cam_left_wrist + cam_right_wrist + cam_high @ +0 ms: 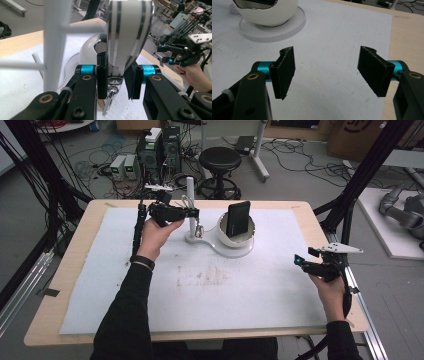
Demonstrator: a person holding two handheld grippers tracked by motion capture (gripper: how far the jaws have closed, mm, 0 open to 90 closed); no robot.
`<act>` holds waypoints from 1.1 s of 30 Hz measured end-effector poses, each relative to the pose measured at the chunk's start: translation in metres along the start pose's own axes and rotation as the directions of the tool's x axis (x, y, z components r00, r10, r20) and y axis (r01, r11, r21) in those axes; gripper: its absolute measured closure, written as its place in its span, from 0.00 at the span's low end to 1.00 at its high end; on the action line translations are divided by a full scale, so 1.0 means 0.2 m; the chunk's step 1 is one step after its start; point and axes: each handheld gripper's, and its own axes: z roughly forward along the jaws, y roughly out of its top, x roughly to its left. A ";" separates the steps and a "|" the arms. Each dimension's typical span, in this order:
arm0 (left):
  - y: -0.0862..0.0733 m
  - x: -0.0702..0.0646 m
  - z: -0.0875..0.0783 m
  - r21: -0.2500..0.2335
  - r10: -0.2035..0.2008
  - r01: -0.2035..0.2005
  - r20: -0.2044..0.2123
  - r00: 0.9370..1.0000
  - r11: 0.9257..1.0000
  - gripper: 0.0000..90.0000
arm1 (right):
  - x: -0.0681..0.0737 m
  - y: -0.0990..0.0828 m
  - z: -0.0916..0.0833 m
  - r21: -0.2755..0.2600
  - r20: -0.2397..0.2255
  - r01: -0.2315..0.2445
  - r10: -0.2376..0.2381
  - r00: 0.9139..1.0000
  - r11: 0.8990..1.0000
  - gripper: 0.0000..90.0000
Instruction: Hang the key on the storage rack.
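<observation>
Striped strap (130,32) between left gripper (116,80) fingers, right gripper (329,72) spread wide

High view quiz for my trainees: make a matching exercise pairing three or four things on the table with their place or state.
Things:
1. left hand-held gripper
2. right hand-held gripper
3. black phone
4. white post

Descriptions:
A. standing in the white bowl-shaped holder
B. jaws wide apart, holding nothing
C. upright on a round base
D. shut on a white strap with dark stripes

Pairs: 1-D, 2-B, 3-A, 4-C
</observation>
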 end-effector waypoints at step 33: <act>-0.18 -0.21 -0.20 0.027 0.154 -0.151 -0.238 0.959 0.988 0.39 | 0.00 0.00 0.00 0.001 0.003 0.013 -0.013 1.000 1.000 0.34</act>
